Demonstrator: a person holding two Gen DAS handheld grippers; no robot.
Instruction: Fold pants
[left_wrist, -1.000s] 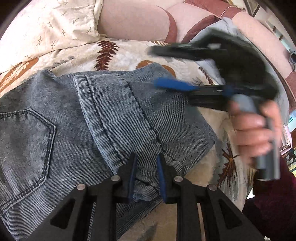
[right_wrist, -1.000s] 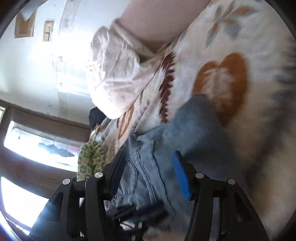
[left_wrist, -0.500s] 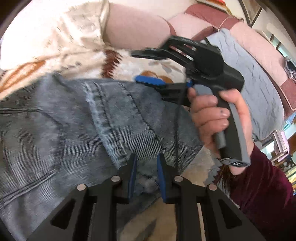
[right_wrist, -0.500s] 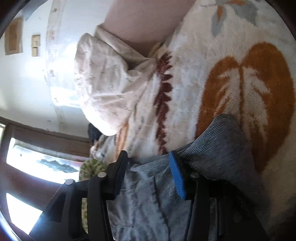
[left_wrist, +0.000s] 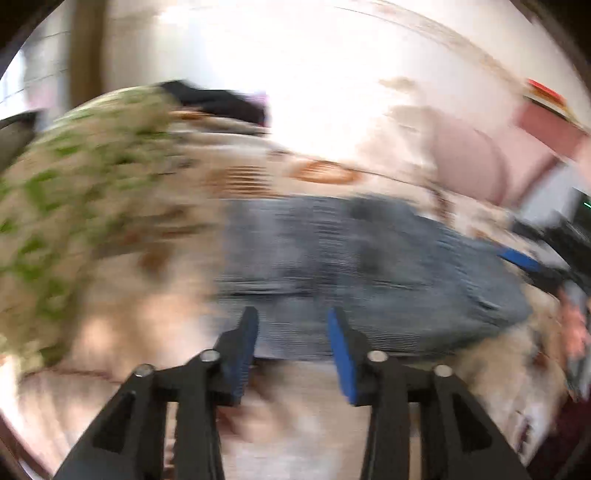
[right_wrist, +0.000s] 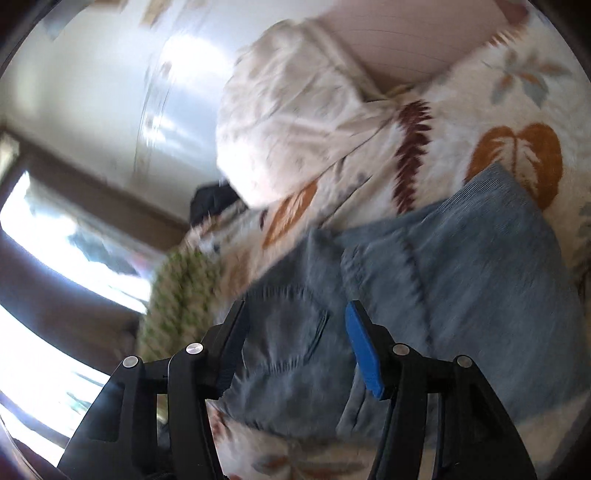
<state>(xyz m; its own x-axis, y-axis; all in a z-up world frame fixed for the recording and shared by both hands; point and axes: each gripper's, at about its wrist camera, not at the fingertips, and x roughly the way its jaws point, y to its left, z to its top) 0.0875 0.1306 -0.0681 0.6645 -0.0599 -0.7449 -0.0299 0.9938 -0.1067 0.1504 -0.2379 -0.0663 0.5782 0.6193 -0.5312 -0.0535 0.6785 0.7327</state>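
Blue jeans (right_wrist: 461, 280) lying folded on a fluffy leaf blanket (right_wrist: 461, 122), close to a white pillow (right_wrist: 295, 122) and a green spotted cloth (right_wrist: 177, 295). Back pocket showing near the front, a folded leg piled over the top. Left gripper (left_wrist: 291, 350) up over the near edge of the jeans, fingers apart and opening wider, nothing pinched between them. Right gripper (right_wrist: 295, 354) up over the pocket part, fingers apart and opening too, nothing caught in them; cloth only seen behind the gap. Left view very smeary, so small bits hard to make out. Probably thick, soft cloth here: heavier than a shirt, floppy, not slippery, not easy to break. Likely to sag in the middle if picked up by one spot only. Best places to grab, at a guess: the thick waistband or the stitched hem, one gripper at each corner, pinching all layers together. Bumpy seams good for a firm pinch.
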